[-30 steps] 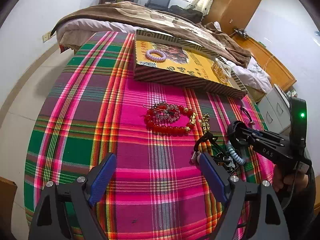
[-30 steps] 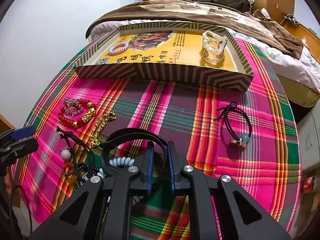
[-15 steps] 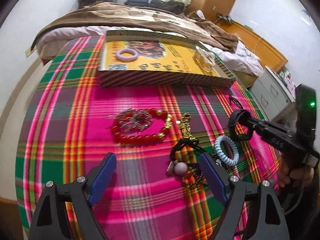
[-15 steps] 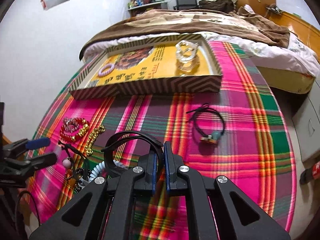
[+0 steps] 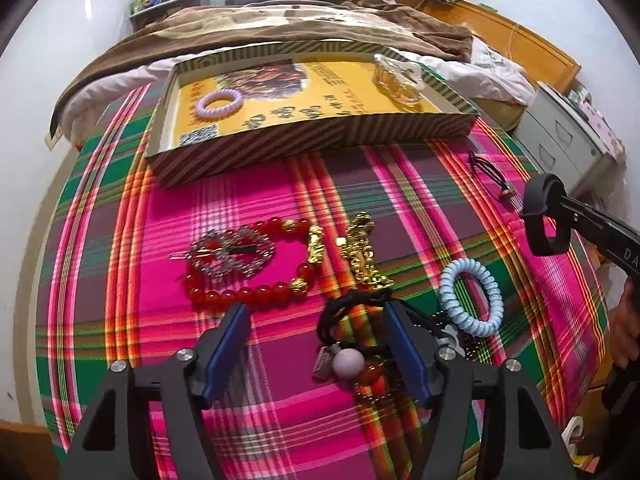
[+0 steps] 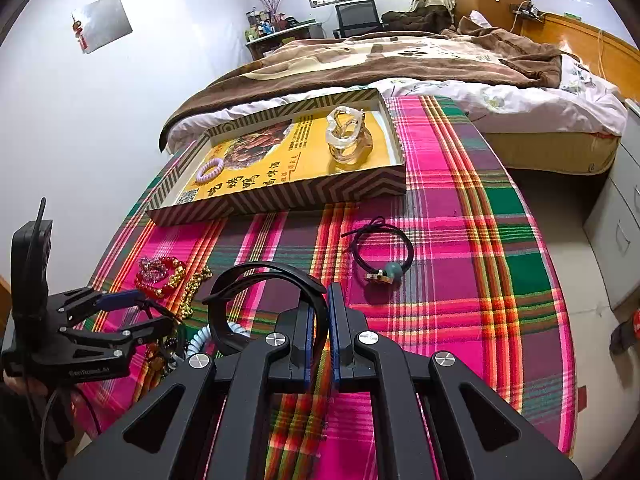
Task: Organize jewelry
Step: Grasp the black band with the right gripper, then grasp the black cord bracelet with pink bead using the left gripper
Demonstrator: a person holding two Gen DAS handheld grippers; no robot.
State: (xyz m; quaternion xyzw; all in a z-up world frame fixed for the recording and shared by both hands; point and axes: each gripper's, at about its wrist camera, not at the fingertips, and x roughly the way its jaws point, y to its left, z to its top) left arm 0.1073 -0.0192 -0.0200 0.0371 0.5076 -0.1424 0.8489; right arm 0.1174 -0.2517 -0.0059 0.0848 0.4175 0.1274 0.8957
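My right gripper is shut on a black band bracelet and holds it above the plaid cloth; it also shows in the left wrist view. My left gripper is open, low over a black cord with a pale bead. A red bead bracelet with a silver clip, a gold chain and a light blue coil tie lie near it. The striped box tray holds a purple coil tie and a clear glass piece.
A black cord bracelet with a teal bead lies on the cloth to the right. A bed with a brown blanket is behind the table. Grey drawers stand to the right.
My right gripper has risen with the black band and tilted up toward the tray. My left gripper has moved forward and narrowed over the black cord and pale bead.
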